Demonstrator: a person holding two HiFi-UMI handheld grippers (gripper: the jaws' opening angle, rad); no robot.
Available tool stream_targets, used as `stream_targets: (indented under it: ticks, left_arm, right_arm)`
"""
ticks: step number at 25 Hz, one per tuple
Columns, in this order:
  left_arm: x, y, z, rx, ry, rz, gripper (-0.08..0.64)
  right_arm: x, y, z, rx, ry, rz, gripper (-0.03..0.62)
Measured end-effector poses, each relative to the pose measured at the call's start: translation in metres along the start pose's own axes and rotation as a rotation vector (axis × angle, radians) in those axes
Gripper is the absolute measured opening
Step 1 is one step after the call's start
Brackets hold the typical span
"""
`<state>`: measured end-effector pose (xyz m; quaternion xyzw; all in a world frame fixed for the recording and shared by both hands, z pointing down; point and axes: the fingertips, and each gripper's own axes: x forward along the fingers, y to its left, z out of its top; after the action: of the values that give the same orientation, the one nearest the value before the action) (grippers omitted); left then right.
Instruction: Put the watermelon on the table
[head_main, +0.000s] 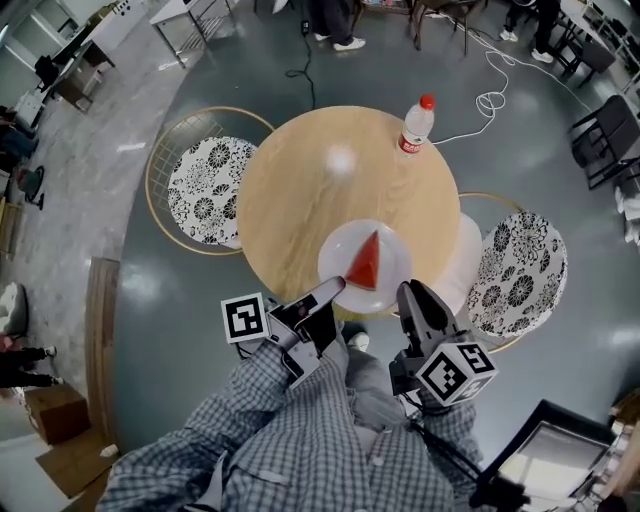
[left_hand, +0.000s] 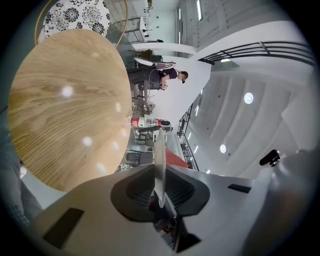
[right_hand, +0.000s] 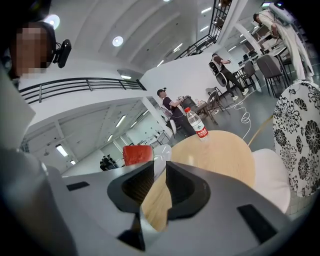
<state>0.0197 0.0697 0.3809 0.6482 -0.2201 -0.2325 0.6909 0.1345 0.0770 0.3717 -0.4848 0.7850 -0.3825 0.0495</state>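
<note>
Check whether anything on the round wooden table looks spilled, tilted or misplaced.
Nothing stands out. The red watermelon wedge sits upright on the white round plate, which the left gripper and right gripper clamp at its near rim. The red-capped clear plastic bottle stands upright near the far edge of the round wooden table.

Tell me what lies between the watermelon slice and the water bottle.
Nothing stands there. The head view shows only the rim of the plate, then bare wooden table, between the watermelon slice and the water bottle.
</note>
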Motion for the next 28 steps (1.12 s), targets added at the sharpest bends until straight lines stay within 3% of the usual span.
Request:
stream_targets:
  ticks: [14, 28]
  left_arm:
    - [0.04, 0.01, 0.081, 0.005, -0.011, 0.029, 0.049]
    - [0.084, 0.033, 0.163, 0.009, 0.008, 0.037, 0.049]
  right_arm:
    - [0.085, -0.021, 0.029, 0.026, 0.048, -0.008, 0.08]
    - [0.173, -0.052, 0.052, 0.07, 0.061, -0.073, 0.077]
